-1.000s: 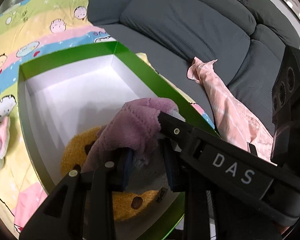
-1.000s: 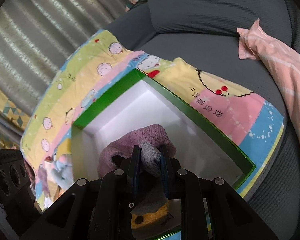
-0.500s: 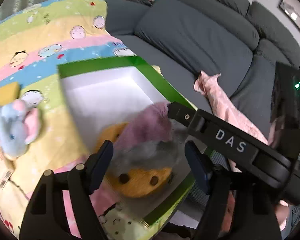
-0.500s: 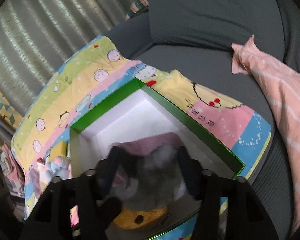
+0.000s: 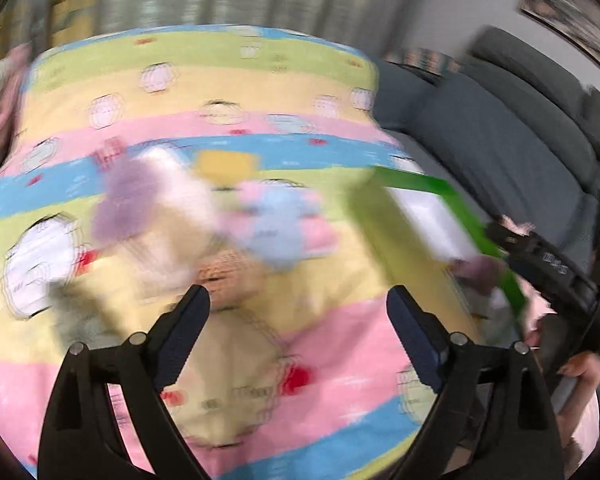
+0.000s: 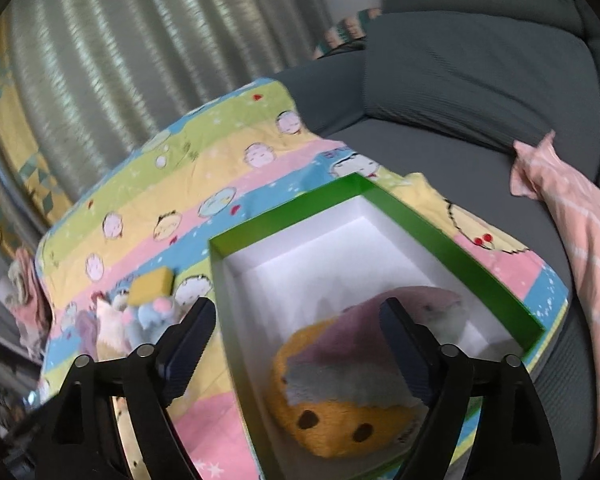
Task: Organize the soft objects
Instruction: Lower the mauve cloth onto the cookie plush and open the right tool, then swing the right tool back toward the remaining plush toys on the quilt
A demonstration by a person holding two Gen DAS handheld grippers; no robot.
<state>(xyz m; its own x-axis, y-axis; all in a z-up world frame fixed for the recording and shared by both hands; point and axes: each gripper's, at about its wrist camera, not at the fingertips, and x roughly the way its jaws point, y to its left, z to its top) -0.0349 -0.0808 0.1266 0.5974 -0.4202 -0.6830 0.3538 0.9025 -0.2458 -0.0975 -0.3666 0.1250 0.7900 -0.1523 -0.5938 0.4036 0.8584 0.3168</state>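
A green box [image 6: 440,236] with a white inside sits on a striped cartoon blanket [image 6: 204,184]. In it lie a yellow cookie plush [image 6: 340,420] and a pink-and-grey cloth [image 6: 380,344] on top of it. My right gripper [image 6: 296,328] is open and empty above the box's near side. My left gripper [image 5: 298,312] is open and empty over the blanket [image 5: 220,80], left of the box [image 5: 460,216]. In the blurred left wrist view a blue-and-pink plush [image 5: 280,224], a purple-and-cream plush [image 5: 140,204] and a yellow block [image 5: 224,162] lie ahead of it.
A grey sofa [image 6: 480,60] runs behind and right of the blanket. A pink striped cloth [image 6: 580,240] lies on its seat. Curtains [image 6: 120,40] hang at the back. The plush pile [image 6: 140,312] and more cloth [image 6: 24,284] sit at the blanket's left.
Both grippers opened and let go of the pink-and-grey cloth, which now lies in the box. The left gripper swung left to the plush pile; the right one pulled back.
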